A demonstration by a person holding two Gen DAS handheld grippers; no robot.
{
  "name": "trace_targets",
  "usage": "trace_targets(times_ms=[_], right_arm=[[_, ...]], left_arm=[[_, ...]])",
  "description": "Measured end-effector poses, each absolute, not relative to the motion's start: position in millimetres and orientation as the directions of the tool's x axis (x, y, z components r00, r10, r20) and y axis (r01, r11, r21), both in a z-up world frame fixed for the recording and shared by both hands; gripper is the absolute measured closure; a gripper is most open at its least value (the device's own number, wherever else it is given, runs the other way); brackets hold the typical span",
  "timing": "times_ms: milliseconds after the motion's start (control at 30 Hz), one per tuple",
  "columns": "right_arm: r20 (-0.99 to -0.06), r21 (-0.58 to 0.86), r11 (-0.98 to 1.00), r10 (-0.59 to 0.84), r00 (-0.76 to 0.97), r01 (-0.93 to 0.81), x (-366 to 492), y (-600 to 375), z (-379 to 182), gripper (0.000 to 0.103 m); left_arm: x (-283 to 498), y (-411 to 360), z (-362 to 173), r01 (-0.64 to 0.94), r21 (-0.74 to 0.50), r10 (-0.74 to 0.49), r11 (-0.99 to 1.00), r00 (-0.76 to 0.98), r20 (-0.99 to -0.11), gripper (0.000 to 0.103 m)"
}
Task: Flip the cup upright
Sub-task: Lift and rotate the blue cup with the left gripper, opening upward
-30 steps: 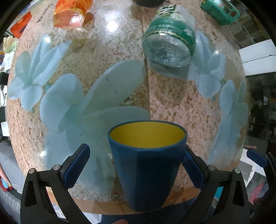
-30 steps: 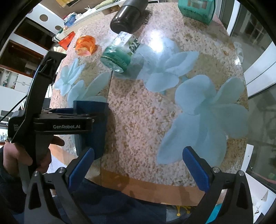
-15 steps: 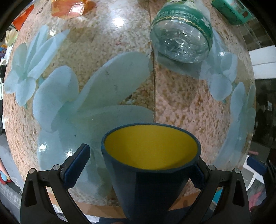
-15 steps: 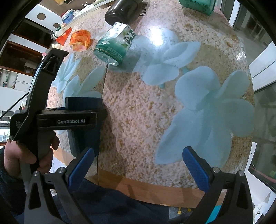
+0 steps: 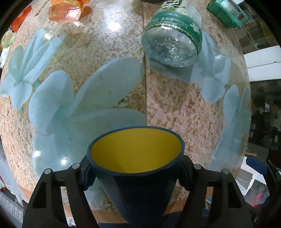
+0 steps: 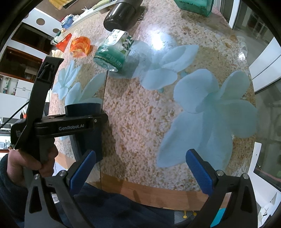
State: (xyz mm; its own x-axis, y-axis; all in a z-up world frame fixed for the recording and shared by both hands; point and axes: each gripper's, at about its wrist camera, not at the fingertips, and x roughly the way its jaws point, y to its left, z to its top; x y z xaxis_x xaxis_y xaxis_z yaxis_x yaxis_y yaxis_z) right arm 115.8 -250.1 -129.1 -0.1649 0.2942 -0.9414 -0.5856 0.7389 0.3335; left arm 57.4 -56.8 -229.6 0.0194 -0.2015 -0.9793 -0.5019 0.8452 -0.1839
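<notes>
A dark blue cup (image 5: 140,189) with a yellow inside stands mouth up near the table's front edge. My left gripper (image 5: 135,177) is shut on the cup, its blue pads pressing both sides just below the rim. In the right wrist view the cup (image 6: 82,108) shows at the left, held by the left gripper (image 6: 70,126), with only its rim above the black gripper body. My right gripper (image 6: 140,166) is open and empty over the table's front edge, to the right of the cup.
A clear bottle with a green label (image 5: 172,43) lies on its side behind the cup. An orange glass (image 5: 65,10), a dark flask (image 6: 121,15) and a teal box (image 6: 193,7) are at the back. The flower-patterned table (image 6: 140,122) ends at a wooden edge (image 6: 158,191).
My left gripper was open around the cup and has closed on it. The right gripper has stayed open and nearly still.
</notes>
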Motion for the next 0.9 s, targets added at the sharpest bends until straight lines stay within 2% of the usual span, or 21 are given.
trace_targets(times_ms=[200, 367, 633, 900], right_arm=[[-0.94, 0.336, 0.737, 0.304, -0.157, -0.586, 110.2, -250.6, -125.0, 0.0], [-0.932, 0.353, 0.731, 0.327, -0.155, -0.583, 107.4, -253.0, -122.4, 0.0], [-0.931, 0.34, 0.739, 0.35, -0.1, -0.582, 108.6, -259.0, -103.5, 0.0], [-0.914, 0.339, 0.732, 0.404, -0.024, -0.591, 112.6, -257.0, -82.8, 0.0]], left_arm=[[49.0, -58.7, -204.9, -0.477, -0.201, -0.192, 0.856, 0.069, -0.979, 0.026], [42.2, -66.1, -181.6, -0.374, -0.194, -0.146, 0.907, 0.152, -0.977, 0.026], [19.0, -58.5, -146.2, -0.321, -0.269, -0.159, 0.908, 0.331, -0.93, 0.026], [3.4, -65.8, -111.1, -0.207, -0.164, -0.025, 0.965, 0.548, -0.836, 0.026]])
